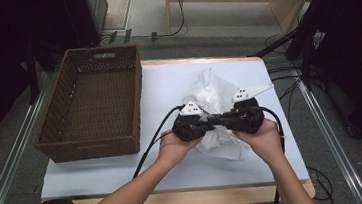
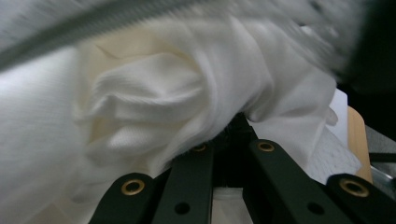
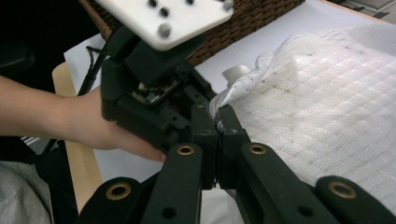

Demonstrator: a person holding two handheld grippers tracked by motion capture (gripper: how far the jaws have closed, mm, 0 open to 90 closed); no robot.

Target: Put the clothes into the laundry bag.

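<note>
both grippers met tip to tip over the middle of the table: left gripper (image 1: 202,123) clamped on a fold of the white cloth (image 1: 214,101), right gripper (image 3: 217,122) pinched shut on its thin mesh edge, close beside the left gripper's body. lay crumpled under and behind the jaws on the pale blue table cover (image 1: 100,172), partly bunched up, partly spread flat. looked soft and ribbed in the left gripper view, open-weave and slightly sheer in the right gripper view. stood empty at the table's left edge: one brown wicker basket (image 1: 64,113). ran along dim grey floor beyond: cables, metal rails. counted: two grippers, one cloth, one basket.
</note>
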